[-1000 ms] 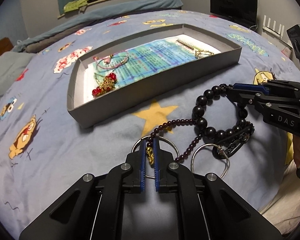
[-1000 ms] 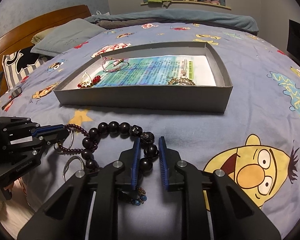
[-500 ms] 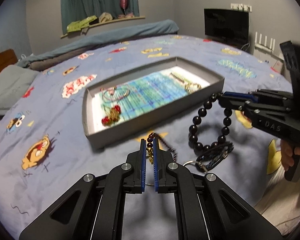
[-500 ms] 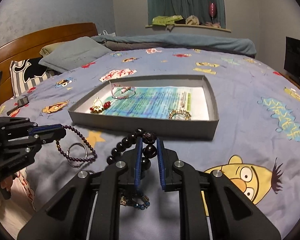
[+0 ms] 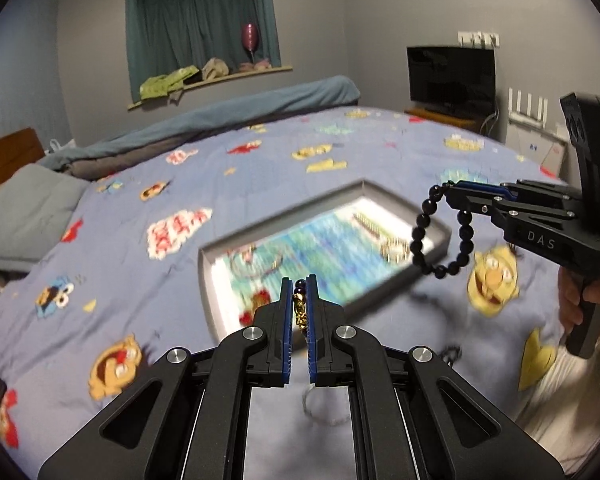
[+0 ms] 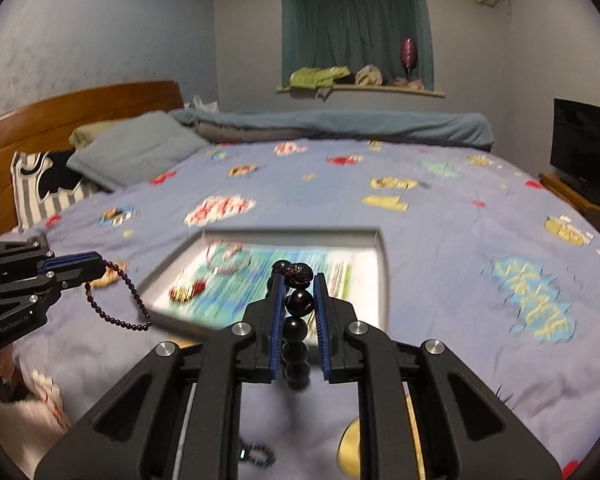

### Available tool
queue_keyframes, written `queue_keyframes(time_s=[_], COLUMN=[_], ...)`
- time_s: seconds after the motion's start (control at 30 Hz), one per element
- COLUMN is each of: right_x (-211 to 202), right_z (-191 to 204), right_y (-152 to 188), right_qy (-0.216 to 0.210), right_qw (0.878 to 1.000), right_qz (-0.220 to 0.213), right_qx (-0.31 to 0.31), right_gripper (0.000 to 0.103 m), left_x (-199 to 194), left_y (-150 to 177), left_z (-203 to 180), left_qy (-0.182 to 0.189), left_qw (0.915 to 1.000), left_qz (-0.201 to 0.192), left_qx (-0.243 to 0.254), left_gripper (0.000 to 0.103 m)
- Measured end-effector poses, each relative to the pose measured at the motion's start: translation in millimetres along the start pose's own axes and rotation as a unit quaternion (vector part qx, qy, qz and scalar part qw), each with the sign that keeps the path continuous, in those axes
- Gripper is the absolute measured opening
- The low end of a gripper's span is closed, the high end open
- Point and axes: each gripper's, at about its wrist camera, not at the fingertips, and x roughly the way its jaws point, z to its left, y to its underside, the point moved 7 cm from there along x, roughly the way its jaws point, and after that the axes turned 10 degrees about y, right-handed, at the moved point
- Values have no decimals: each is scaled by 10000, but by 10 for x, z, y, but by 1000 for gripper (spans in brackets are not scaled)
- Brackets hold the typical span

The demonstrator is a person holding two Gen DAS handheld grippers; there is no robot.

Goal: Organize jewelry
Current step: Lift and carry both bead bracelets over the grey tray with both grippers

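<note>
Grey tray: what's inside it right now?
The grey tray holds a printed blue-green sheet and blurred gold-and-red jewelry. The right gripper and black bead bracelet cover its middle.

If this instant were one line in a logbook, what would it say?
left gripper: shut on small-bead bracelet | right gripper: shut on large black bead bracelet | both bracelets hanging clear of bed | grey tray: ahead

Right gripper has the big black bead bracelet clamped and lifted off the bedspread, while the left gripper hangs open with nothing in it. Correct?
Not quite. The right gripper does hold the black bead bracelet up, but the left gripper is not empty: the left wrist view shows it shut on the small-bead strand at its gold charm.
</note>
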Motion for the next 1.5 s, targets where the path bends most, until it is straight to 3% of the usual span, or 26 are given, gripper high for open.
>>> queue_keyframes(time_s=[0.37,0.73,1.07,1.5], right_x=[664,1392,1465,1901], right_z=[-150,-137,129,128], right_y=[-485,-436,-639,-210], right_qy=[315,196,-265,45], right_qw=[9991,9981,9985,9908], right_qz=[-107,388,224,1344], right_qx=[257,440,422,158], right_gripper=[14,14,14,14], left_x=[666,1385,1631,1748], left_y=[-395,-168,-46,79], left_z=[156,371,491,654], left_qy=[233,462,498,197], left_qw=[9994,9957,9929,9903], left_qz=[95,527,761,1061], left_qx=[-254,-605,-770,-880], left_gripper=[7,7,7,7])
